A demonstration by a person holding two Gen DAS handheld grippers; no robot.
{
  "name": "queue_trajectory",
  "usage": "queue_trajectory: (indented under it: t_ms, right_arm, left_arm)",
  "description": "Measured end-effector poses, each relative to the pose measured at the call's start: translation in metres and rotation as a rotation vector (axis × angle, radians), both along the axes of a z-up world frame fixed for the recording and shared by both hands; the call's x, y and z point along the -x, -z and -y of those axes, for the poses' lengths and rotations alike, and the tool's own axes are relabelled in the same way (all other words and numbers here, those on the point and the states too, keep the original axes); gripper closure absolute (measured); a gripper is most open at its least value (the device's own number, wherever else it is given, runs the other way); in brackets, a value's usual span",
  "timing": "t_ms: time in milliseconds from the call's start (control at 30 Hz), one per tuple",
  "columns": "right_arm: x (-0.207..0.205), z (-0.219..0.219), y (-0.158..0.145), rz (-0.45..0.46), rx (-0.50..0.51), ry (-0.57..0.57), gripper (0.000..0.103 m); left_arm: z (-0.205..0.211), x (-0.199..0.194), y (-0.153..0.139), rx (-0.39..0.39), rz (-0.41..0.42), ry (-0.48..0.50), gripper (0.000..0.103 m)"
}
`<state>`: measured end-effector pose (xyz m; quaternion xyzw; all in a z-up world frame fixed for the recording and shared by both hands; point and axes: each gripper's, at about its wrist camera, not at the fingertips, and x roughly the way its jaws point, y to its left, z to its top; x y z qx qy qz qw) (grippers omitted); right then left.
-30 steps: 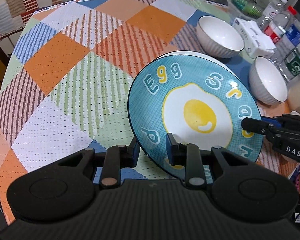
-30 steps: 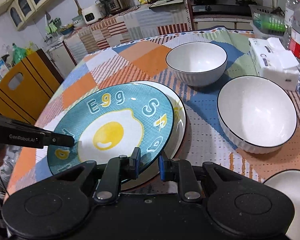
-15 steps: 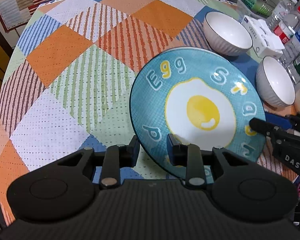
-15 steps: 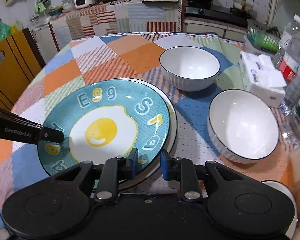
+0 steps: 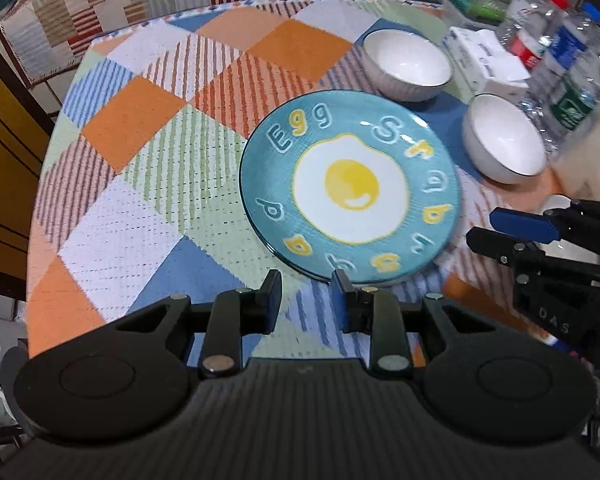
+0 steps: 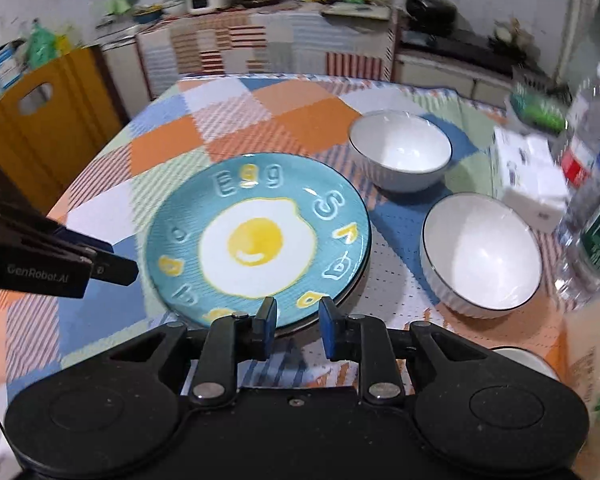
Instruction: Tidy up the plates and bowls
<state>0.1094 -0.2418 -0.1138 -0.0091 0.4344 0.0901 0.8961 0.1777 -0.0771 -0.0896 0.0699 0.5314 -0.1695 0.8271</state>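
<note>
**Egg plate stacked; bowls not yet gathered**

Both my tongs are released and hold nothing. Left tongs (image 5: 306, 294) hover at the near rim of the round teal ceramic plate with the fried-egg print (image 5: 350, 186), jaws parted, rim not between them. Right tongs (image 6: 298, 326) sit just off the same plate's (image 6: 258, 240) near edge, jaws likewise spread.

Plate lies flat on the checked-cloth worktop (image 5: 140, 152). In the right view a second rim shows under its right edge, so I judge it rests on another plate; what kind, I cannot tell.

Plates: looks done.

Left to do: two white ribbed ceramic bowls with dark rims stand apart on the worktop, the far one (image 6: 400, 152) beyond the plate, the near one (image 6: 482, 250) to its right, unstacked. A third white rim (image 6: 520, 356) shows at the lower right; too little is visible to identify it.

Clutter at the right edge: clear plastic water bottles (image 5: 572, 60) and a white tissue pack (image 5: 486, 60).
</note>
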Motion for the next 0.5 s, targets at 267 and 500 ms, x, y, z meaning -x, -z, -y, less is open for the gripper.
queue_trajectory:
  t_ms: [267, 500]
  right_arm:
    - [0.043, 0.007, -0.036, 0.052, 0.064, -0.019, 0.062]
    - [0.082, 0.032, -0.047, 0.076, 0.072, 0.040, 0.037]
  left_arm:
    - [0.012, 0.053, -0.049, -0.082, 0.144, 0.085, 0.063]
    - [0.022, 0.085, -0.065, -0.044, 0.132, 0.135, 0.048]
